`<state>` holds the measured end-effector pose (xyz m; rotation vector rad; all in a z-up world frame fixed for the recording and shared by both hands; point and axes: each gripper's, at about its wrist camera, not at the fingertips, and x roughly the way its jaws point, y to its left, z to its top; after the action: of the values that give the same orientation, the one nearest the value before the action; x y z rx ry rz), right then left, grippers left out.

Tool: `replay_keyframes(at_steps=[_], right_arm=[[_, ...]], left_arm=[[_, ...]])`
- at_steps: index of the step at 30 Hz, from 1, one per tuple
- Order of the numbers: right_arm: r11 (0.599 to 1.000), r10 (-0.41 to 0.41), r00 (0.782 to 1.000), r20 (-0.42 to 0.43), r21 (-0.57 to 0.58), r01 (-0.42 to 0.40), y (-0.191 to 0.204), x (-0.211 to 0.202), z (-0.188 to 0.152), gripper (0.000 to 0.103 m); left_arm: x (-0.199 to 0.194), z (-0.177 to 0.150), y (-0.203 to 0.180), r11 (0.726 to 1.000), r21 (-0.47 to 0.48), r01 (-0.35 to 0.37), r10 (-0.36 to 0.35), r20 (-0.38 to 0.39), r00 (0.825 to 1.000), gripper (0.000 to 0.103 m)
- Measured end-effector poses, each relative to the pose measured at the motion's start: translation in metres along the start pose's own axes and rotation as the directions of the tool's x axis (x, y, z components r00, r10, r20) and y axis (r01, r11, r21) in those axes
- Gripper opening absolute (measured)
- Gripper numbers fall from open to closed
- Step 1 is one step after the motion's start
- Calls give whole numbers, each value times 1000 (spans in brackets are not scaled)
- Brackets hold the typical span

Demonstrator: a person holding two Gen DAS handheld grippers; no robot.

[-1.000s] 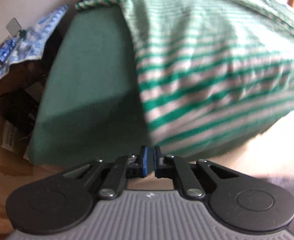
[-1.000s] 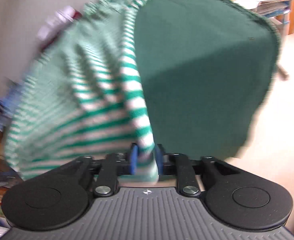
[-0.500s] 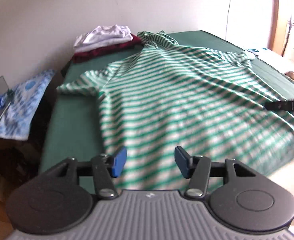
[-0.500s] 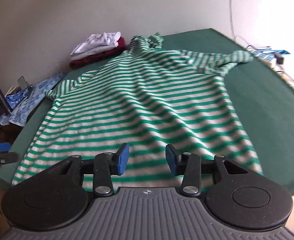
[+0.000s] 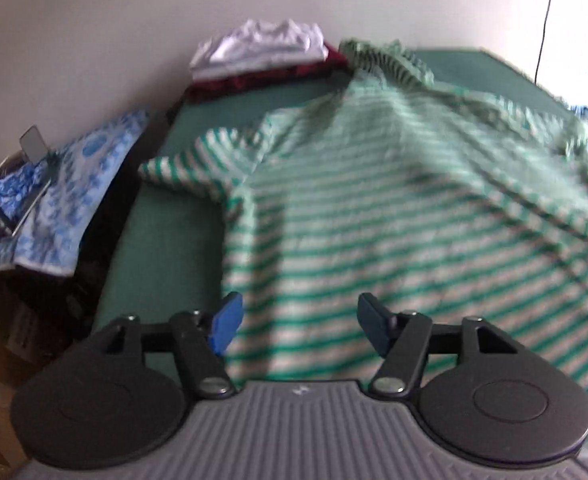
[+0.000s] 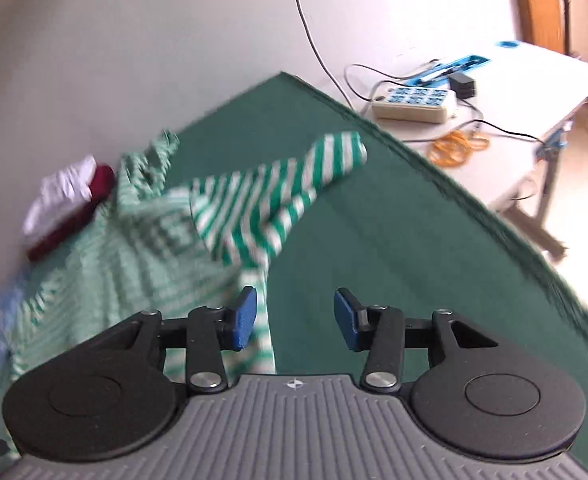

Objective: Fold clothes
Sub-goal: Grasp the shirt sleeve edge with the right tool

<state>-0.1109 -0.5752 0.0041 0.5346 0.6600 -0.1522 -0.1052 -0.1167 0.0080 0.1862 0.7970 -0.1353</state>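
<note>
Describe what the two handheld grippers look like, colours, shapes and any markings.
Both match. The left gripper and right gripper each have a grey ribbed body bearing a small white mark, two round black discs, black link arms with silver screws, and blue pads on the jaws. No cables, sleeves or hands show.

Left hand-held gripper (image 5: 297,324) wide open; right hand-held gripper (image 6: 295,319) likewise

Striped shirt (image 5: 394,232) soft knit cloth, matt. Green cover (image 6: 394,240) felt-like matt fabric. Left gripper (image 5: 300,322) and right gripper (image 6: 295,318): matt black plastic, shiny metal screws, blue rubbery pads (image 6: 243,318). Door frame (image 6: 542,4) glossy wood.
</note>
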Motion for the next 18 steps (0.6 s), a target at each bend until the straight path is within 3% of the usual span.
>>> replay_keyframes(at_steps=[2,4,7,11,13,14,17,18], right_arm=[[998,-50,998,25,-32,51,-10,17,23,51],[991,-97,994,50,-91,101,-16,36,41,54],[995,-57,997,49,-77,60,-31,62,63,54],[998,-1,999,40,-59,4,-50,97,91,56],[997,36,999,-13,-67,-37,-55,115,101,39],[994,52,998,-42,-91,-56,-53,121,105,14],[990,80,994,-68,-109,-88,-54,121,109,7],[989,88,994,-70,-109,-95,-55,119,109,7]], left_arm=[[5,26,-28,999,-3,36,-36,34,999,71],[10,47,-69,997,51,52,-55,63,996,72],[19,68,-132,980,164,116,-128,68,989,73],[30,80,-211,926,309,215,-238,37,971,77],[39,80,-243,898,348,267,-287,5,958,77],[44,80,-258,884,365,292,-309,-12,951,77],[58,80,-297,848,384,365,-361,-85,929,65],[62,82,-306,837,372,402,-392,-108,914,61]])
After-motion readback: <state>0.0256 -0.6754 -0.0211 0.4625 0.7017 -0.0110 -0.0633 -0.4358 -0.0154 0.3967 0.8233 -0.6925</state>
